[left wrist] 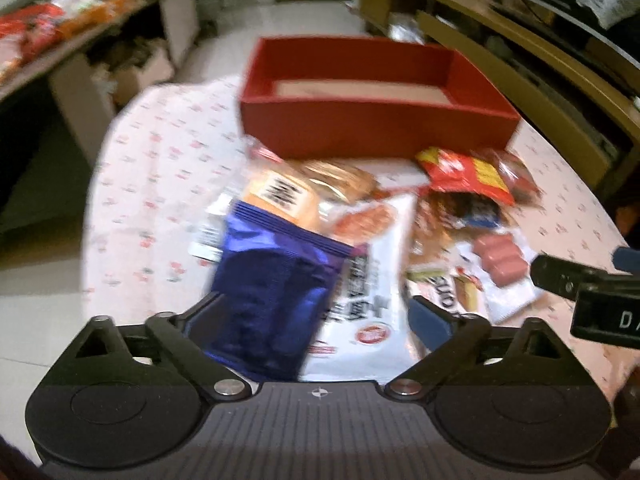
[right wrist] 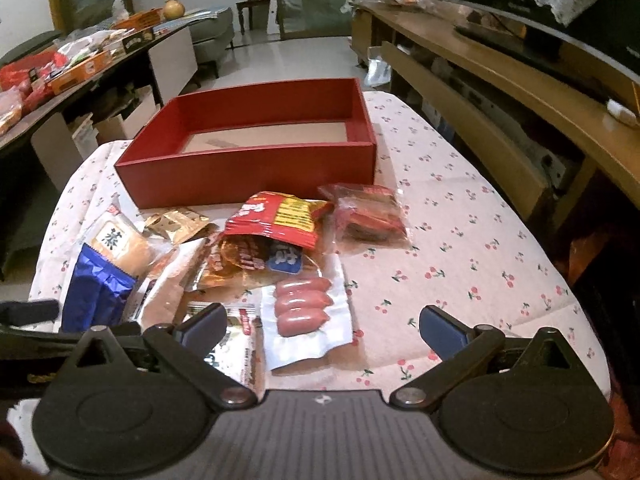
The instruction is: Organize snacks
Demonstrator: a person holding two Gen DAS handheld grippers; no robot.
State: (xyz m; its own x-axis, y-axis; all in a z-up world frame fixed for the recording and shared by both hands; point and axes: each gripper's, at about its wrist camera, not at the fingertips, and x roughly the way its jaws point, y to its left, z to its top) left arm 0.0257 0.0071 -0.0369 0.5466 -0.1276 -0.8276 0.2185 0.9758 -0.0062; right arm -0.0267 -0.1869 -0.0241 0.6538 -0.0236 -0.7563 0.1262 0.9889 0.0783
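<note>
A pile of snack packets lies on the cherry-print tablecloth [right wrist: 460, 216] in front of an empty red box [right wrist: 256, 160], which also shows in the left wrist view [left wrist: 372, 124]. My left gripper [left wrist: 312, 316] is open, with a blue foil packet [left wrist: 272, 292] and a white packet [left wrist: 364, 276] between its fingers; the blue packet also shows in the right wrist view [right wrist: 96, 292]. My right gripper [right wrist: 320, 324] is open and empty over a clear pack of pink sausages [right wrist: 304, 300]. A red-yellow bag [right wrist: 280, 220] and a red wrapped pack [right wrist: 368, 212] lie nearer the box.
A side table [right wrist: 80, 68] with more snack packs stands at the left. A wooden TV bench [right wrist: 500, 92] runs along the right. The right gripper's body [left wrist: 592, 296] shows at the right edge of the left wrist view.
</note>
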